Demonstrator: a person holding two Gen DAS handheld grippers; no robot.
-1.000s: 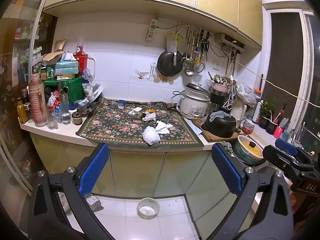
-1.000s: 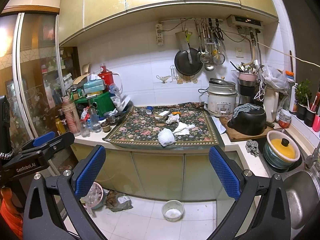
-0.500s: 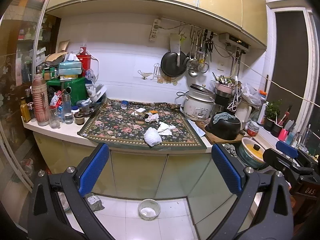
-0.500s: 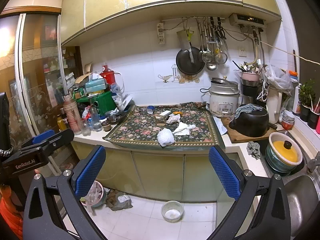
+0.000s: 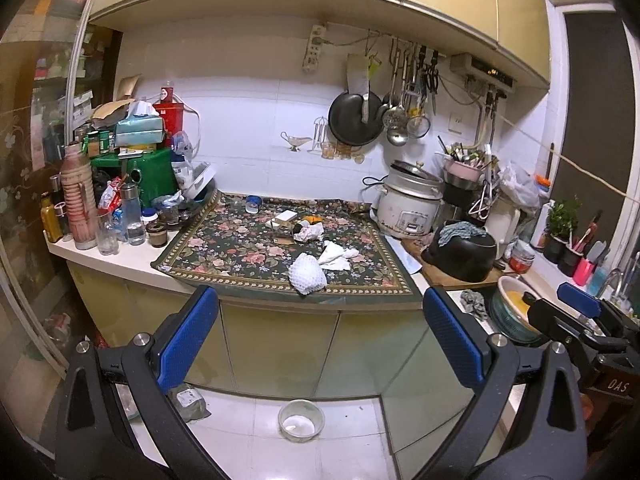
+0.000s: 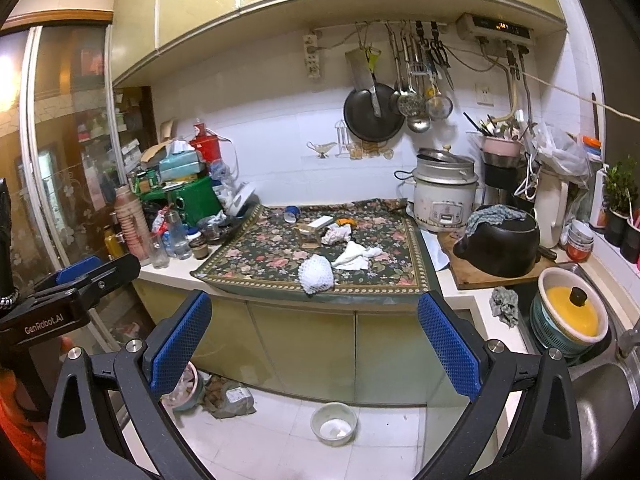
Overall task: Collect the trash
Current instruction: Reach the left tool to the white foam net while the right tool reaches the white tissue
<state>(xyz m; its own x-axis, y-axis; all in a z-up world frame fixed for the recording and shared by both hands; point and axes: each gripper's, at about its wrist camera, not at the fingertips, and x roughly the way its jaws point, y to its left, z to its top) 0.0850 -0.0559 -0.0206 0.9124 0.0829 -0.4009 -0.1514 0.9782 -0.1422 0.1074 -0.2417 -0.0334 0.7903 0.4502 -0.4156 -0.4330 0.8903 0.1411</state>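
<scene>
While hanging back from the counter [image 5: 120, 264], both claws, left claw [image 5: 320, 328] and right claw [image 6: 316, 332], gaping, empty; white foam net [image 5: 307, 274] at twelve o'clock near cloth's front edge; likely featherlight, squashy; pinch mid-bulge.

left gripper [image 5: 320, 332] jaws apart, empty | white foam net [image 5: 307, 273] on floral mat [image 5: 224, 256] | possibly tissues [image 5: 338, 255] beside

Definitely a home kitchen, small and pretty cluttered. Yellowish cabinets [image 6: 304, 0] overhead, white tiled wall with a frying pan [image 6: 373, 113] and ladles [image 6: 416, 100] hanging off a rail. Rice cooker [image 6: 444, 194] on the counter [image 6: 460, 300], floral cloth [image 6: 280, 252] spread beside it, bottles [image 5: 132, 216] crowded at one end, steel sink [image 6: 600, 400] at the other.
</scene>
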